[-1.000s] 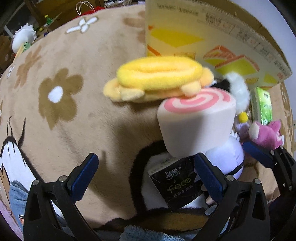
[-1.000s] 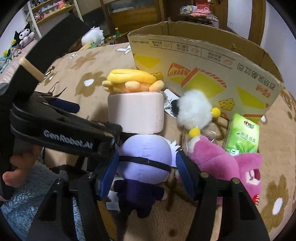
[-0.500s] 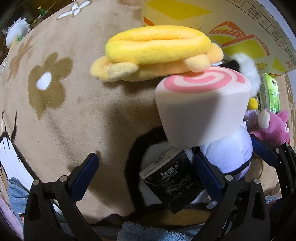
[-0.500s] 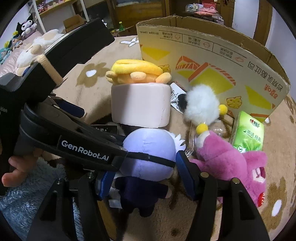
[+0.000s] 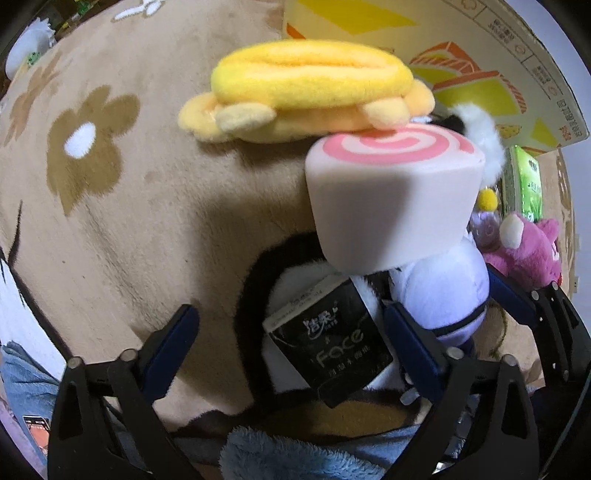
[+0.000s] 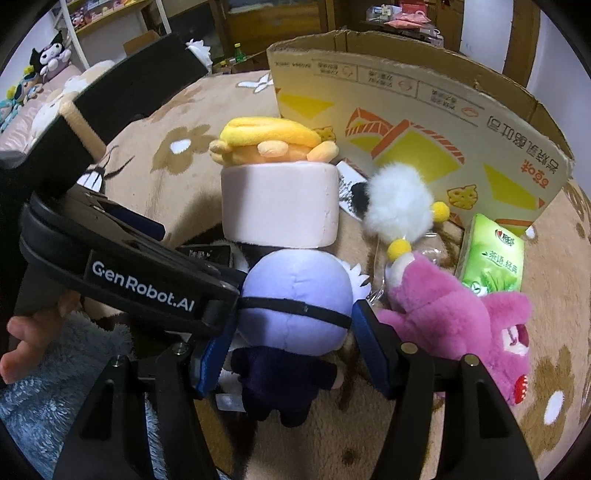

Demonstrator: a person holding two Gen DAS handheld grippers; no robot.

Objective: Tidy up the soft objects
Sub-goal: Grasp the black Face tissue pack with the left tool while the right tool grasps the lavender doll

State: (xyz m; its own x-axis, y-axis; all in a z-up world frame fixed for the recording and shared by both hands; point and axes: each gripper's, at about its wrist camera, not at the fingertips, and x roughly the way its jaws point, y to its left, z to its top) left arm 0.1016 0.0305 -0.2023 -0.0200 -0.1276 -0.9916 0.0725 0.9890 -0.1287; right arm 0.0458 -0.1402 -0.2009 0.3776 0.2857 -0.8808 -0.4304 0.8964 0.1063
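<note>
Left tool (image 5: 288, 343), jaws just closing but not clenched, straddles the black tissue pack (image 5: 328, 347) on the blanket (image 5: 129, 221). Right tool (image 6: 291, 354) grasps the purple-headed plush doll (image 6: 295, 299). Advice: drop lower, centre the pack, avoid nudging the swirl foam block (image 5: 391, 199).

A lived-in home room: a flower-patterned plush blanket (image 6: 192, 162), shelves with plush dolls (image 6: 51, 55) at left, dark wooden cabinets (image 6: 273, 22) behind, and an open cardboard box (image 6: 424, 122).

Left wrist view looks straight down, close; right wrist view slants down; both share the pink-swirl cushion (image 5: 395, 199) at twelve o'clock.
</note>
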